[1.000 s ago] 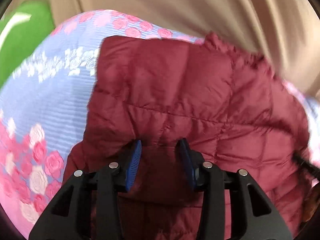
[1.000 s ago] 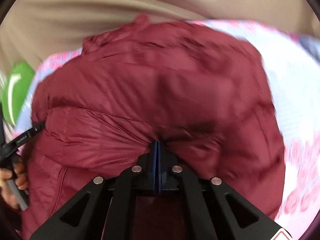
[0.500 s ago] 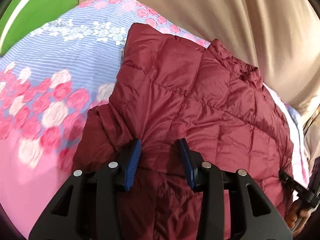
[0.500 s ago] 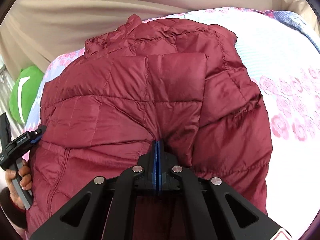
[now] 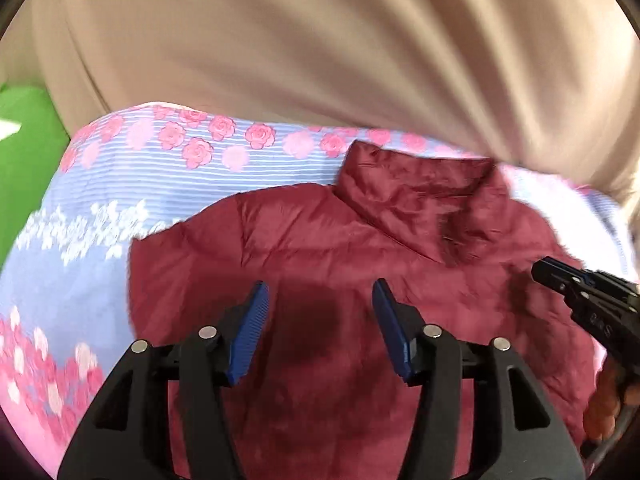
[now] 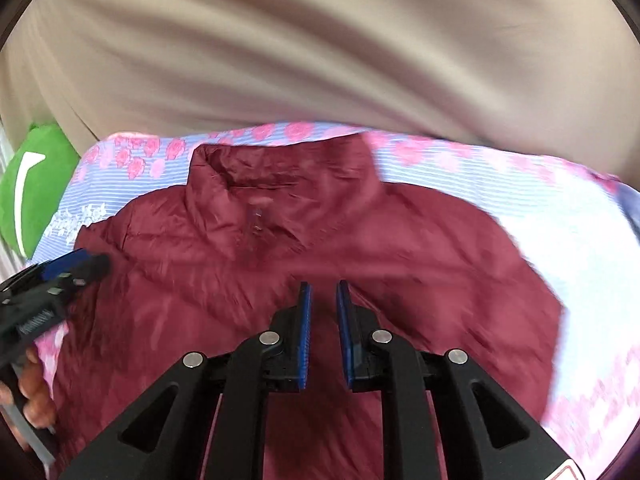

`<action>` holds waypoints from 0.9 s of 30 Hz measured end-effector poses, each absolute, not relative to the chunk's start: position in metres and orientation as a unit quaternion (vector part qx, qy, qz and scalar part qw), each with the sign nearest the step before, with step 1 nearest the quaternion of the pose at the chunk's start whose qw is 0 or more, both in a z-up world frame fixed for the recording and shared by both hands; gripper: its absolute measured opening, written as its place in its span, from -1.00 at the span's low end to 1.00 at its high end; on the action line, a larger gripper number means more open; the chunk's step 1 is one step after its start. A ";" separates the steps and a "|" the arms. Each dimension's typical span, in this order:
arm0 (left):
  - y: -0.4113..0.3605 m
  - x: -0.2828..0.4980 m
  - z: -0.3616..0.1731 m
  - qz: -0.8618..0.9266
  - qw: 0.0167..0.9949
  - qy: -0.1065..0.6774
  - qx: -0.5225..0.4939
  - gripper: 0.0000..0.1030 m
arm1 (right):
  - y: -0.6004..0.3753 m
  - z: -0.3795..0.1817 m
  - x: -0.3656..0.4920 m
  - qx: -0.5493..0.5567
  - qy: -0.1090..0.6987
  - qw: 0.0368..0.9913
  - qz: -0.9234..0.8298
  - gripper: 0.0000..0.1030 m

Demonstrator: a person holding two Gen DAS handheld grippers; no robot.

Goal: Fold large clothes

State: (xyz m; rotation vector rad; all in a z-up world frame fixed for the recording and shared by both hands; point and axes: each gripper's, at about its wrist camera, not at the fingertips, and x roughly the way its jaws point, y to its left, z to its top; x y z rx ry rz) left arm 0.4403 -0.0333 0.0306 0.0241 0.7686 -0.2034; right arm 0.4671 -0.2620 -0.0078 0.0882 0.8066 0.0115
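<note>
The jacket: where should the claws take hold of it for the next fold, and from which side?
Probably the jacket by its two outer shoulder edges, each claw coming from its own side. It lies flat, collar away, so the edges offer thin layers to pinch.

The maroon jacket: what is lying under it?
Under the maroon jacket lies a floral bedsheet, blue-striped with pink roses, showing around its edges. Whatever lies beneath the jacket's middle is covered and cannot be seen.
</note>
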 end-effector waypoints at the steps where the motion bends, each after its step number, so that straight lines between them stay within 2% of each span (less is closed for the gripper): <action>1: -0.040 0.451 0.023 -0.093 0.918 0.385 0.024 0.01 | -0.257 -0.013 0.478 0.036 0.397 0.917 0.010 -0.72; 2: -0.044 0.458 0.015 -0.086 0.915 0.393 0.033 0.01 | -0.252 -0.020 0.490 0.026 0.401 0.916 0.014 -0.75; 4: -0.048 0.475 -0.001 -0.059 0.913 0.400 0.060 0.05 | -0.255 -0.031 0.496 0.005 0.403 0.915 -0.011 -0.97; 6: -0.044 0.484 -0.011 -0.040 0.913 0.400 0.067 0.05 | -0.280 -0.035 0.510 0.010 0.395 0.915 -0.074 -0.98; 8: -0.037 0.496 -0.015 -0.043 0.912 0.405 0.041 0.05 | -0.309 -0.027 0.510 0.073 0.380 0.916 -0.103 -0.96; 9: -0.035 0.499 -0.015 -0.046 0.911 0.408 0.033 0.05 | -0.316 -0.023 0.508 0.101 0.378 0.917 -0.084 -0.78; 10: -0.033 0.502 -0.015 -0.046 0.911 0.410 0.030 0.05 | -0.315 -0.021 0.507 0.111 0.380 0.917 -0.056 -0.75; 13: -0.038 0.510 -0.017 -0.039 0.911 0.408 0.039 0.05 | -0.293 -0.025 0.513 0.051 0.394 0.918 -0.011 -0.75; 14: -0.041 0.514 -0.018 -0.033 0.910 0.411 0.044 0.05 | -0.286 -0.033 0.523 0.016 0.404 0.914 -0.021 -0.90; 16: -0.046 0.520 -0.018 -0.026 0.907 0.417 0.048 0.08 | -0.290 -0.038 0.541 0.010 0.408 0.912 -0.048 -0.95; 17: -0.047 0.525 -0.018 -0.024 0.906 0.421 0.049 0.09 | -0.294 -0.033 0.542 0.025 0.399 0.914 -0.063 -0.93; 19: -0.045 0.528 -0.018 -0.026 0.905 0.423 0.045 0.09 | -0.297 -0.018 0.538 0.061 0.374 0.922 -0.083 -0.66; 21: -0.045 0.535 -0.020 -0.025 0.905 0.423 0.041 0.12 | -0.282 -0.010 0.527 0.069 0.363 0.929 -0.030 -0.67; 24: -0.046 0.540 -0.024 -0.017 0.908 0.416 0.040 0.17 | -0.245 -0.022 0.532 -0.003 0.386 0.922 0.004 -0.72; 27: -0.042 0.541 -0.029 -0.015 0.910 0.412 0.043 0.18 | -0.233 -0.044 0.553 -0.064 0.396 0.915 -0.036 -0.77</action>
